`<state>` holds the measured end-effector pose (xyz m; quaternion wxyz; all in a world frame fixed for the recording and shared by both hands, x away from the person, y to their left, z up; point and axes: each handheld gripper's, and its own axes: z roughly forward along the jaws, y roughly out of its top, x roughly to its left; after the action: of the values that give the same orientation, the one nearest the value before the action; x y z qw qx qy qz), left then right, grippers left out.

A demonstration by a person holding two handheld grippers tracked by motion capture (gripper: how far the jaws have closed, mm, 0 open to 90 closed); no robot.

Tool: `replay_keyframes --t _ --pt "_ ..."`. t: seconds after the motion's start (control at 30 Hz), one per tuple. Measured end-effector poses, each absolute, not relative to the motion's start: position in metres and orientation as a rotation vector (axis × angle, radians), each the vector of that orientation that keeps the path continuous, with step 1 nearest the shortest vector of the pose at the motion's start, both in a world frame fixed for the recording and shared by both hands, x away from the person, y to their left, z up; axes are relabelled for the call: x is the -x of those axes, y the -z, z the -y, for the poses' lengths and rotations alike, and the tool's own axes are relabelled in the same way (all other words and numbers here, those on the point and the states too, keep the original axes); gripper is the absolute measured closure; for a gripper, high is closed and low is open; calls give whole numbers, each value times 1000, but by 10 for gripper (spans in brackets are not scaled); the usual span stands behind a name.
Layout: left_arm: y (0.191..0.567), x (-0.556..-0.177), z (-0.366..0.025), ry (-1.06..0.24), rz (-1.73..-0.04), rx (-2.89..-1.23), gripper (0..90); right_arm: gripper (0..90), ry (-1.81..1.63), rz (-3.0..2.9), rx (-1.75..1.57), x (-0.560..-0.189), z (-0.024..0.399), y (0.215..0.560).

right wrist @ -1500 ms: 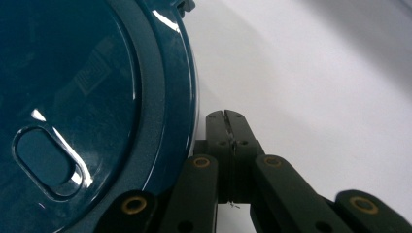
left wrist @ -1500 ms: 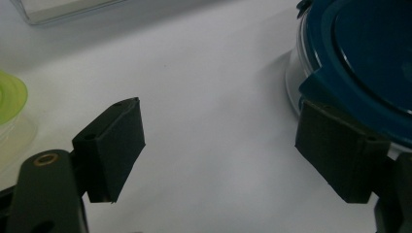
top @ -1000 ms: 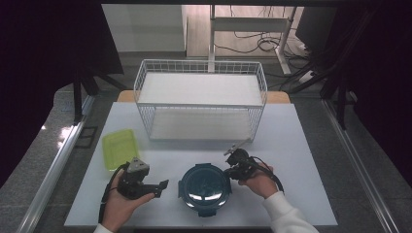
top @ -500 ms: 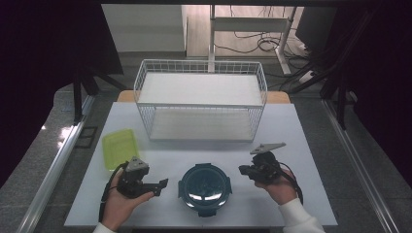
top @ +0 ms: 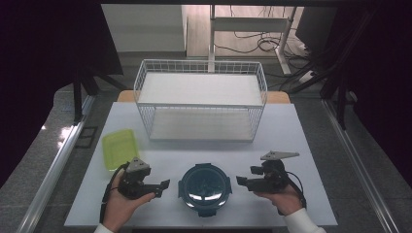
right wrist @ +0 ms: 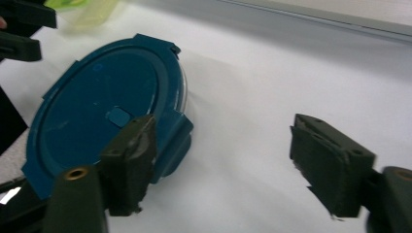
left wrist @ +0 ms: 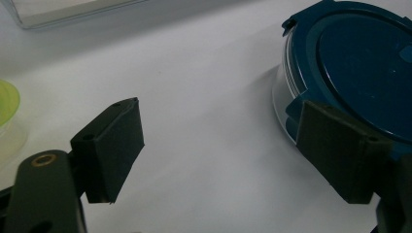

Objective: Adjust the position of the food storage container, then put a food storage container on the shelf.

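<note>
At nine o'clock of the round blue-lidded container (top: 204,188) my left claw (top: 164,185) sits spread with nothing in it. The container rests on the white counter (top: 301,141), at six o'clock of the wire basket (top: 201,104). At its three o'clock, my right claw (top: 241,181) has just been opening, nothing between its jaws.

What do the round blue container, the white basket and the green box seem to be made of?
Round container: probably plastic, with an opaque, faintly glossy blue lid and tabs on a clear wall, as the left gripper view shows.
Basket: thin wire grid, apparently white-coated metal.
Green box: translucent yellow-green, likely plastic.
</note>
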<state>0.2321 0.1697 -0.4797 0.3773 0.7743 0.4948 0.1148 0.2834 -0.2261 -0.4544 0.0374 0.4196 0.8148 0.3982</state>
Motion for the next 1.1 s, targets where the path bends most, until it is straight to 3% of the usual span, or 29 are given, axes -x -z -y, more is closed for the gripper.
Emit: replay_keyframes --t 0.27,0.3,0.37,0.77,1.1 --pt "478 -234 -169 -273 -1273 -1950 155 179 -1280 -2531 -1326 -282 224 461" --pt "478 -234 -169 -280 -1284 -1934 106 178 -1288 -2527 -1342 -282 223 462" --pt "475 -233 -169 -286 -1294 -1903 95 177 -1308 -2530 -1356 -281 222 463" --pt "479 -233 -154 -160 -1303 -1890 92 163 -1349 -2573 -1443 -276 214 469" --pt "489 -239 -141 75 -1312 -1820 77 122 -1371 -2616 -1522 -279 205 480"
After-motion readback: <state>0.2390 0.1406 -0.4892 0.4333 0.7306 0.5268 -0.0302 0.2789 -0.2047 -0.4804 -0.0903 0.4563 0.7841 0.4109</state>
